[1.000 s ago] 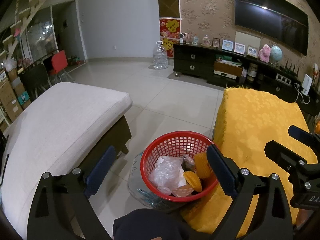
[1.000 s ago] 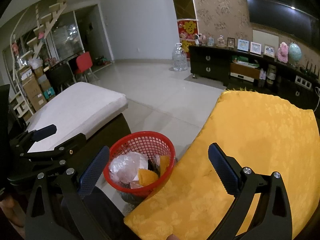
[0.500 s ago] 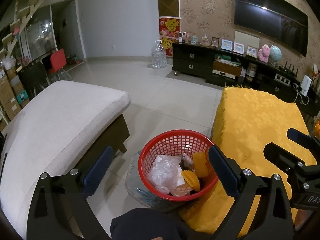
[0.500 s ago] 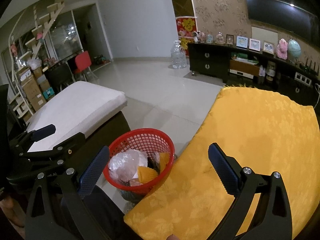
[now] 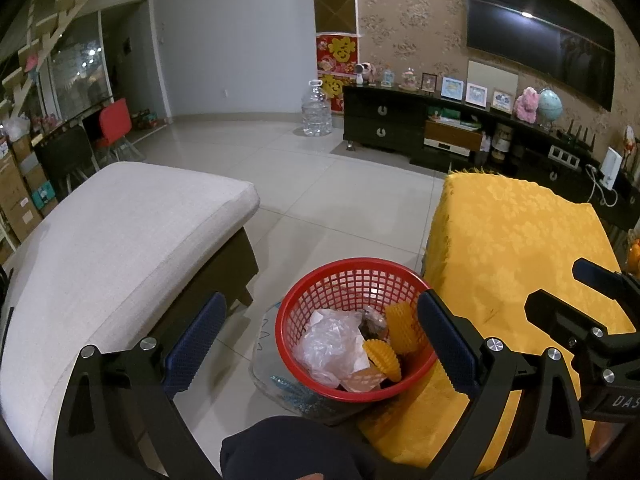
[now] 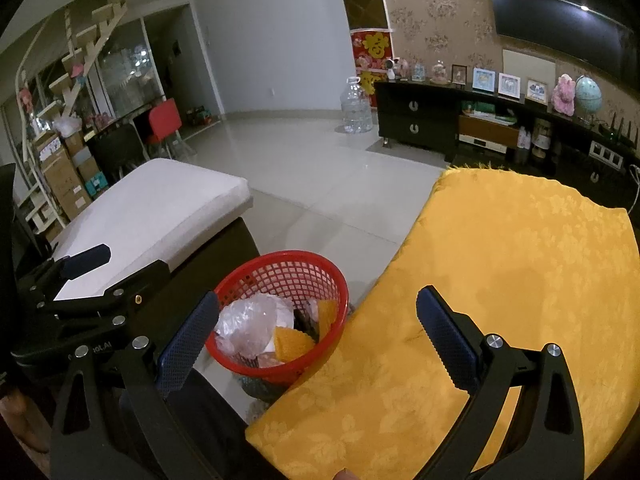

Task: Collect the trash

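Trash [image 5: 344, 344] lies already in the red basket [image 5: 316, 292], which stands on the floor between the white sofa cushion [image 5: 120, 232] and the yellow-covered table [image 5: 516, 240]. I see both the left gripper [image 5: 320, 332] and the right gripper [image 6: 316, 332] spread wide and empty. I judge the best step is to scan the bare table slowly. The basket opens upward; the crumpled bag shows no clear long axis.

The red basket [image 5: 352, 280] hides most of a clear object [image 5: 266, 364] beneath it, unidentifiable.
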`<action>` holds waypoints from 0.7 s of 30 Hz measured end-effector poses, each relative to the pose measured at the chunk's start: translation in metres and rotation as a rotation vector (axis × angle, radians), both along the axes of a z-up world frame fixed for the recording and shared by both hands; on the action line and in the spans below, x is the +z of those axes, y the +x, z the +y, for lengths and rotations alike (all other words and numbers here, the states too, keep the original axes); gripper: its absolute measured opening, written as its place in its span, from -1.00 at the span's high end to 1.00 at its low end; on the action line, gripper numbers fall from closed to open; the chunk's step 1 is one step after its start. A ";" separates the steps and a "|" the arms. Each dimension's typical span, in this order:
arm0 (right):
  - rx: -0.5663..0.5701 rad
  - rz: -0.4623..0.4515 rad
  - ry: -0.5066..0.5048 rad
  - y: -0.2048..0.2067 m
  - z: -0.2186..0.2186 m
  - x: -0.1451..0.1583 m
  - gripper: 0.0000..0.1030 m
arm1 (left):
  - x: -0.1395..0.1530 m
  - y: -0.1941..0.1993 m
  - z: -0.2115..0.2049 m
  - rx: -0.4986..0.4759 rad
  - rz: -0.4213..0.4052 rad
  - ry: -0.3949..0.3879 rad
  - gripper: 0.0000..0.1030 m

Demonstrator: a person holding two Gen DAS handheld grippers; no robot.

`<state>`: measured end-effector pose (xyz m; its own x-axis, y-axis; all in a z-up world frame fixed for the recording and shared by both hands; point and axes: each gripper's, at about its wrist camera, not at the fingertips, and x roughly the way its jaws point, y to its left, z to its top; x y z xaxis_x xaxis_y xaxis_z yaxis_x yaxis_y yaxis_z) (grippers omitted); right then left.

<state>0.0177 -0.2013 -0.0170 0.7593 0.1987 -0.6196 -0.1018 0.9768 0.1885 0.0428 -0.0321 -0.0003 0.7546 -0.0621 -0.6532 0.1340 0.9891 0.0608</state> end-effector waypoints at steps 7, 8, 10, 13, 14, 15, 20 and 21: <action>0.000 -0.001 0.000 0.001 0.000 0.001 -0.86 | 0.000 0.000 0.000 -0.001 0.001 0.001 -0.80; 0.000 -0.001 0.001 0.000 0.001 0.000 -0.86 | 0.000 0.000 0.000 -0.001 0.001 0.001 -0.80; 0.001 0.000 0.001 0.001 0.000 0.001 -0.86 | 0.000 0.000 0.000 -0.001 0.001 -0.001 -0.80; 0.001 0.001 0.002 0.000 0.001 0.000 -0.86 | -0.001 0.000 -0.001 -0.003 0.002 -0.001 -0.80; 0.001 0.001 0.002 0.000 0.001 0.000 -0.86 | -0.002 0.000 -0.001 -0.003 0.002 -0.001 -0.80; 0.001 0.001 0.002 -0.001 0.001 -0.001 -0.86 | -0.001 0.000 -0.001 -0.003 0.002 -0.001 -0.80; 0.000 0.001 0.002 -0.001 0.001 -0.001 -0.86 | -0.003 -0.001 -0.003 -0.009 -0.002 0.004 -0.80; 0.000 0.002 0.002 0.001 0.000 0.000 -0.86 | -0.004 -0.001 -0.004 -0.009 -0.002 0.006 -0.80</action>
<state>0.0184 -0.2008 -0.0171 0.7583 0.2003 -0.6204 -0.1017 0.9763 0.1909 0.0414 -0.0366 -0.0039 0.7555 -0.0654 -0.6519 0.1430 0.9875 0.0668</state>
